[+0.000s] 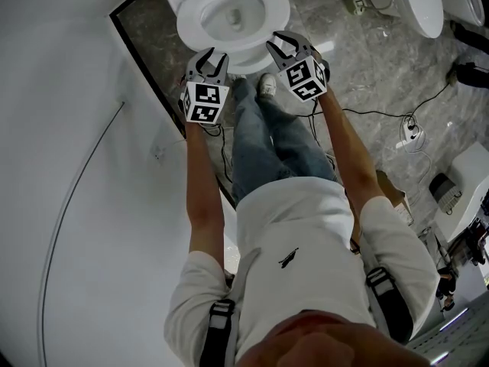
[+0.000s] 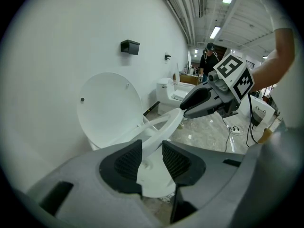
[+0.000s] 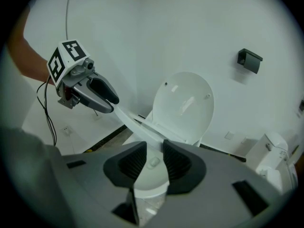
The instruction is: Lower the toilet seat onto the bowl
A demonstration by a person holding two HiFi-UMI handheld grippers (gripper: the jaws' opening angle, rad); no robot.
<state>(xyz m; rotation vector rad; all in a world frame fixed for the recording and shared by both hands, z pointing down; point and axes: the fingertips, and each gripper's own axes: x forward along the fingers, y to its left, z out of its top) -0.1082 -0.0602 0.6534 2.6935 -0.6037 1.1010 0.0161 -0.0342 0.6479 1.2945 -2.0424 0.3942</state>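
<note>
The white toilet seat (image 2: 164, 126) hangs tilted, part way down over the bowl (image 1: 229, 14), while the lid (image 2: 109, 106) stands upright against the wall. My left gripper (image 2: 152, 156) is shut on the seat's front rim, which runs between its dark pads. My right gripper (image 3: 153, 158) is shut on the same seat (image 3: 135, 126) a little further along the rim. Each gripper shows in the other's view: the right gripper (image 2: 202, 101) and the left gripper (image 3: 102, 95). From the head view, the left gripper (image 1: 208, 65) and right gripper (image 1: 286, 47) sit side by side at the bowl's near edge.
The white wall (image 1: 69, 167) runs close on the left, with a dark floor strip (image 1: 145, 60) along it. Other toilets (image 1: 416, 2) stand at the right, and cables and a power strip (image 1: 412, 132) lie on the marbled floor. A black fixture (image 3: 249, 60) sits on the wall.
</note>
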